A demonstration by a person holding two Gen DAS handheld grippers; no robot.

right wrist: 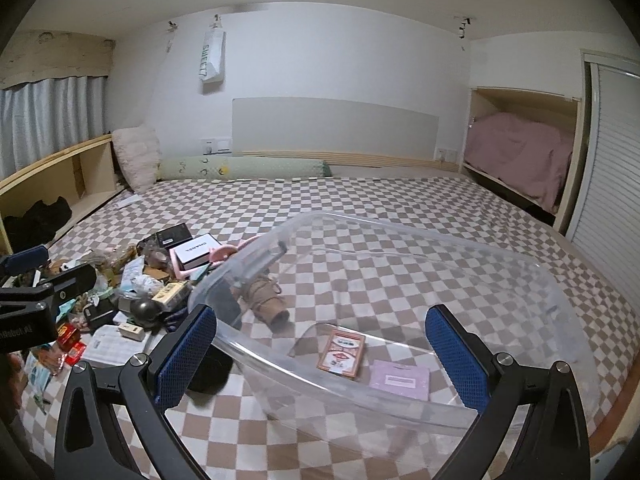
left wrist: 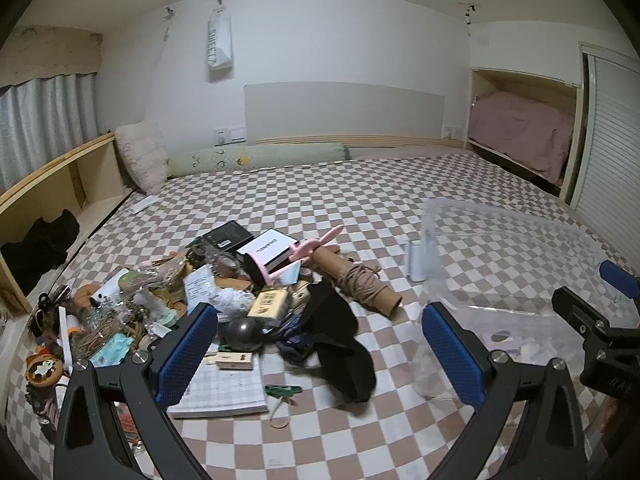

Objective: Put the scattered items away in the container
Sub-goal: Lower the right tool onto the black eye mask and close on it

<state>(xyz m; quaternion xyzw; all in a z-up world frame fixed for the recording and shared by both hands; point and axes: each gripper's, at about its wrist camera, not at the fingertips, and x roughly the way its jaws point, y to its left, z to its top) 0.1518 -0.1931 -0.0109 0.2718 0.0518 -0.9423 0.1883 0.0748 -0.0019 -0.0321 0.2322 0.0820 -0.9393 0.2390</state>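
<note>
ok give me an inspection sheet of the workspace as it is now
surface: checked bedspread, flat, mostly bare on the far side.
job's things: clear bin with a red card pack and a pink booklet inside.
clutter: pile of boxes, a tube, a dark ball, a black cloth, a notebook.
grippers: left gripper open, empty; right gripper open, empty, over the bin's rim.
cables: nothing seen.
surroundings: bolster, pillow, shelf, curtain.

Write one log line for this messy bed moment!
left gripper: open | right gripper: open | clear bin: two cards | pile: waiting
</note>
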